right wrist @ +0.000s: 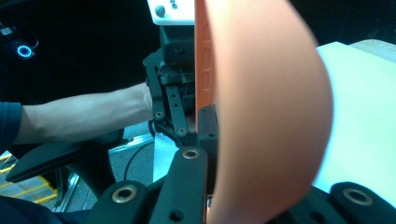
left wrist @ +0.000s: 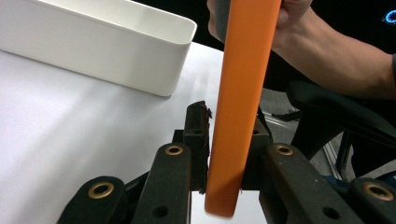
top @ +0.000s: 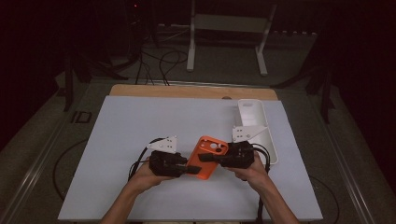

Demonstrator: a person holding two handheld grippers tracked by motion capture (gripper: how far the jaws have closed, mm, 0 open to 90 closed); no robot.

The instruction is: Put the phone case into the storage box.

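1. I hold the orange phone case [top: 208, 157] between my 2 tongs, above the near middle of the desk [top: 140, 126], camera cut-out towards the far side.
2. My left tongs [top: 188, 170] are pinching the case's near corner; in the left gripper view the pads clamp its thin edge [left wrist: 236, 116] from both sides.
3. My right tongs [top: 204, 157] are pressed together on the case's right edge [right wrist: 261, 116]; that grip looks fully set.
4. To do this well, I judge I should keep both grips square on the rim and pull evenly, since the soft case could bend or slip out of 1 pad.
5. The white tray [top: 261, 130] sits just beyond my right hand [top: 254, 170], holding a white case.
6. The desk is a pale sheet on a wooden top; the room beyond is dark, with cables and a white frame [top: 226, 28] on the floor.
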